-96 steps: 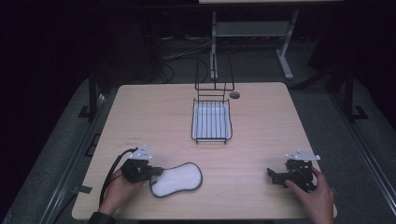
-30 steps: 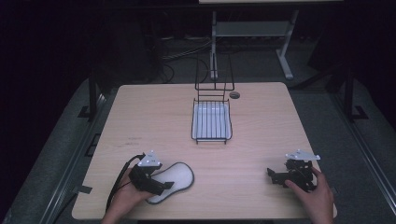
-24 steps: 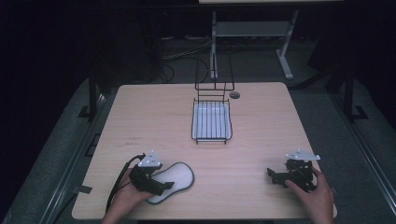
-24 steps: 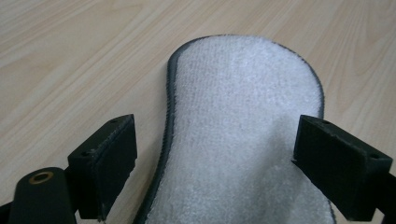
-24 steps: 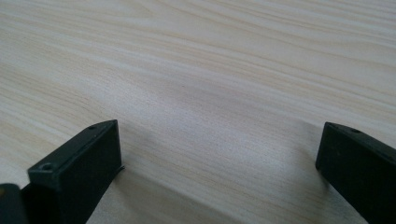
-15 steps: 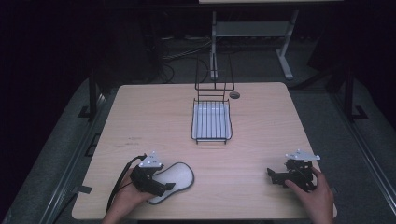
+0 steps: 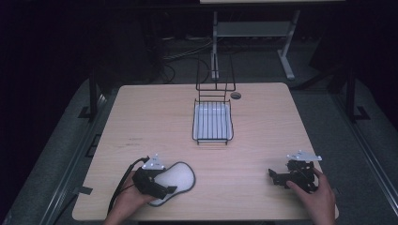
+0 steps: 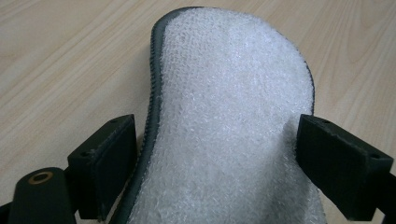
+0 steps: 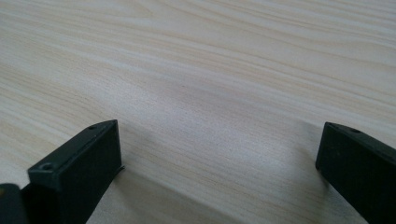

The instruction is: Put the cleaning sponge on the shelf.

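No readable text, label or number anywhere.

**Two hands, two grippers, both held low**

The left gripper is held in the left hand near the front edge, at the left. It is pointed forward and to the right. Its two black jaws are spread wide apart, one on each side, as seen in the left gripper view.

The right gripper is held in the right hand at the front right. It is pointed to the left. Its jaws are spread wide too, as seen in the right gripper view.
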{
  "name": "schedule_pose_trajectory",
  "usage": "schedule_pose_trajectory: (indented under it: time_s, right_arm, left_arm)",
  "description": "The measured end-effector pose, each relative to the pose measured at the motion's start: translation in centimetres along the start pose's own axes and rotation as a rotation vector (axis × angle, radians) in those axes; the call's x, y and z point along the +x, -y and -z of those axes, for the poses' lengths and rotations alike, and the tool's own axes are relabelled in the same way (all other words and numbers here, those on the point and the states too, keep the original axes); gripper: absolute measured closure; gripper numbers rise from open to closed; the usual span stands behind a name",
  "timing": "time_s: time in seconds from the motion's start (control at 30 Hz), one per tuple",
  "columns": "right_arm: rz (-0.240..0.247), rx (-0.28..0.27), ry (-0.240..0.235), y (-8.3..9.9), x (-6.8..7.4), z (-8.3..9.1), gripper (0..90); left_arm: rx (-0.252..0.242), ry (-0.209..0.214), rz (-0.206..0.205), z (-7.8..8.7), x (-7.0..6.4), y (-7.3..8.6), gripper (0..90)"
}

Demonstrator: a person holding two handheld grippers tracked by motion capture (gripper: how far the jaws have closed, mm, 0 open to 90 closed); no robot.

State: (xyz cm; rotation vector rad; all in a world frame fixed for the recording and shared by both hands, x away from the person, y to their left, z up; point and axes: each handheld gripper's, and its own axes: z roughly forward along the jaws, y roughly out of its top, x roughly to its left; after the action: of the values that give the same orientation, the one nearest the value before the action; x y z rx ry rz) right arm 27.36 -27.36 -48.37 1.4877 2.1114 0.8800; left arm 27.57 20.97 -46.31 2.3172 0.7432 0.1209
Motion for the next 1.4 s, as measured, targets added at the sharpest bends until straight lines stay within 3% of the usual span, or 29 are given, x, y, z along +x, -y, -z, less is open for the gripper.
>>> schedule_pose_trajectory:
  time_s: [0.2, 0.63, 0.83, 0.93, 1.13, 1.4]
  right_arm:
    - [0.000, 0.000, 0.000, 0.0, 0.0, 0.0, 0.0]
    - [0.000, 0.000, 0.000, 0.0, 0.0, 0.0, 0.0]
    - [0.000, 0.000, 0.000, 0.0, 0.0, 0.0, 0.0]
    - [0.000, 0.000, 0.000, 0.0, 0.0, 0.0, 0.0]
    - [0.000, 0.000, 0.000, 0.0, 0.0, 0.0, 0.0]
    - [0.000, 0.000, 0.000, 0.0, 0.0, 0.0, 0.0]
  left_arm:
    - [0.015, 0.003, -0.011, 0.1, -0.1, -0.1, 14.3]
    - [0.014, 0.001, -0.028, 1.0, -0.3, -0.4, 30.7]
    - [-0.017, 0.041, -0.001, 1.8, 0.1, -0.6, 43.6]
    - [-0.039, 0.074, 0.013, 2.3, 0.3, -0.7, 54.7]
    - [-0.066, 0.129, 0.030, 2.8, 0.5, -1.0, 61.2]
    - [-0.093, 0.161, 0.042, 3.3, 0.6, -1.3, 68.6]
